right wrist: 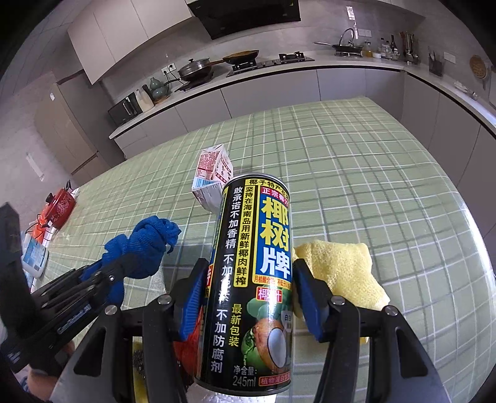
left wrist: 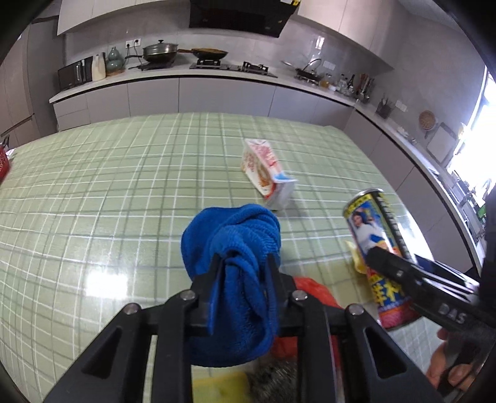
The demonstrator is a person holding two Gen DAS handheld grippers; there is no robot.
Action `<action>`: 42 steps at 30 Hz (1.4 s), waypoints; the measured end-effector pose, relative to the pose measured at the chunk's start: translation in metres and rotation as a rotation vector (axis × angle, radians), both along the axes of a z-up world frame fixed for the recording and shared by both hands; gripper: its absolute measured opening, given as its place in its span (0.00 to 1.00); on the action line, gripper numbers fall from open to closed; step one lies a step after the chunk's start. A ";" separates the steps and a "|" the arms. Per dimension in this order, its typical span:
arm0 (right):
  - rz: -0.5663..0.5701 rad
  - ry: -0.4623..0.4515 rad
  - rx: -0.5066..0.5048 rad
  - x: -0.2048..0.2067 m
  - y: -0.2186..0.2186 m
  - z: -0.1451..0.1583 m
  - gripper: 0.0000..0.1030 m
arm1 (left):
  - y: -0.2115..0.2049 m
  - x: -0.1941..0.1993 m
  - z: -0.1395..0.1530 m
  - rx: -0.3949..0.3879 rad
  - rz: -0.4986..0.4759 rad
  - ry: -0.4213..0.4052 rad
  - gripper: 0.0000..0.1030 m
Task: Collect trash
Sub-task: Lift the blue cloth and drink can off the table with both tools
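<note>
Across the green checked tablecloth [right wrist: 356, 161], wide bare room runs to its far edge, so lifting looks unobstructed. Lying on its side mid-table, the white-and-red milk carton [left wrist: 265, 169] awaits collecting. Right gripper [right wrist: 248, 288] clamps the tall black-and-yellow drink can [right wrist: 251, 279], apparently trash; left gripper [left wrist: 241, 263] pinches a bunched blue towel [left wrist: 232, 245].

A home kitchen is shown.
A hob [left wrist: 229, 66] with pans [left wrist: 160, 51], a hood [left wrist: 238, 14] and grey cabinets [left wrist: 201, 94] are seen behind a checked table [left wrist: 124, 186].
</note>
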State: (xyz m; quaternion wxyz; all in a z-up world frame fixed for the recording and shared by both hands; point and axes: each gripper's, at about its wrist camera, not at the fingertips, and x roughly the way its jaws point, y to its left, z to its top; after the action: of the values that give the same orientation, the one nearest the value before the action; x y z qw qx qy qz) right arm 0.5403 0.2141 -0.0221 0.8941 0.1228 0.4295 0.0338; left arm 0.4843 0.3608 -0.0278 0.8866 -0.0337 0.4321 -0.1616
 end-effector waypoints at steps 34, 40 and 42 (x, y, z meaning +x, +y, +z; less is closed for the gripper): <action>-0.081 -0.013 0.012 -0.045 -0.035 0.005 0.56 | -0.050 -0.020 -0.016 0.007 -0.139 0.068 0.59; -0.081 -0.016 0.019 -0.045 -0.037 0.005 0.56 | -0.051 -0.013 -0.007 0.021 -0.128 0.020 0.77; -0.084 -0.016 0.023 -0.044 -0.039 0.005 0.56 | -0.052 -0.003 -0.011 0.034 -0.115 0.026 0.77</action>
State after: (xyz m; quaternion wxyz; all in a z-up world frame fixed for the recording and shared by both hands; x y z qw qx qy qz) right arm 0.4964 0.1749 -0.0171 0.8967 0.1507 0.4162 0.0021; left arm 0.4809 0.3085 -0.0388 0.8705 0.0041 0.4477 -0.2043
